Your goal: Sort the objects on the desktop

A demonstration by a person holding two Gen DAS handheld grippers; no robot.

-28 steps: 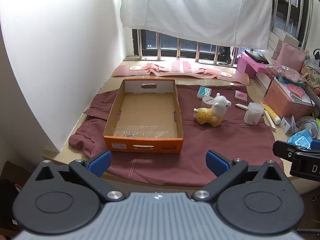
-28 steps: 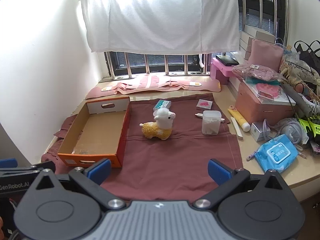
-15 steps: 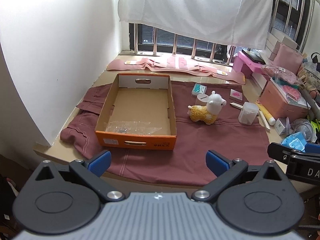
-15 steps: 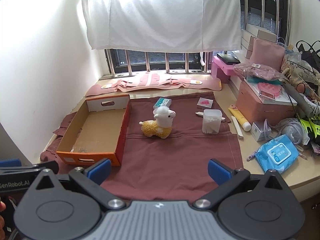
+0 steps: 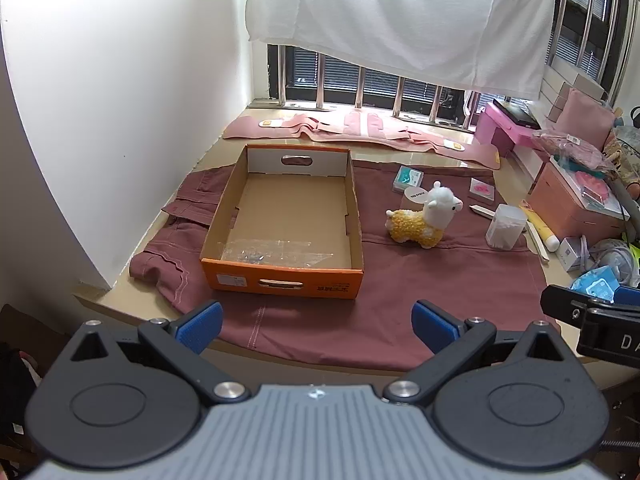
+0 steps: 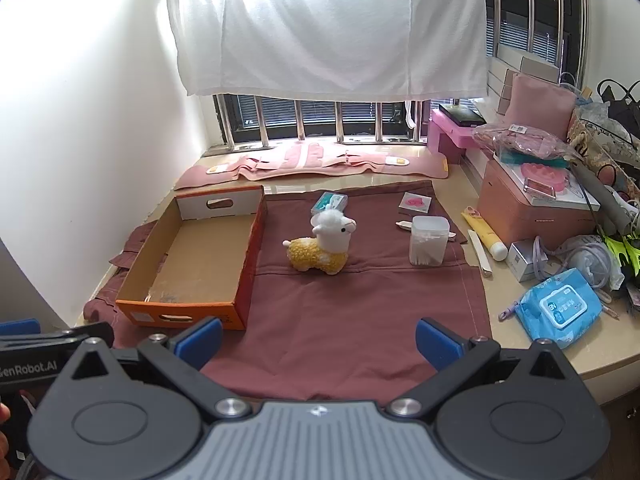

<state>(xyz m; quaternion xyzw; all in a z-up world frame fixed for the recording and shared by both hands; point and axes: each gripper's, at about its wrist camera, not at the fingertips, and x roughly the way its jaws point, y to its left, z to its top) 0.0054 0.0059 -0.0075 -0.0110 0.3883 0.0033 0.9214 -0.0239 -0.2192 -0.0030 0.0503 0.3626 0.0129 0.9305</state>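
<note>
We see a plain white wall (image 5: 120, 100) on the left, meeting a barred window (image 6: 320, 118) at the back. A white cloth (image 6: 328, 24) hangs over the upper window, glowing with daylight. Below runs a beige counter (image 6: 552, 354), possibly stone, its surface partly covered by a maroon cloth (image 6: 360, 312).

Two matching black-and-grey handheld grippers.
The left gripper (image 5: 316, 326) and right gripper (image 6: 318, 340) carry blue ribbed pads (image 5: 199, 326), silver screws and ribbed grey housings.

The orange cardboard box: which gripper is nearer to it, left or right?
Left. The left gripper hangs directly before the orange cardboard box; the right gripper is off to the box's right, before the cloth.
</note>
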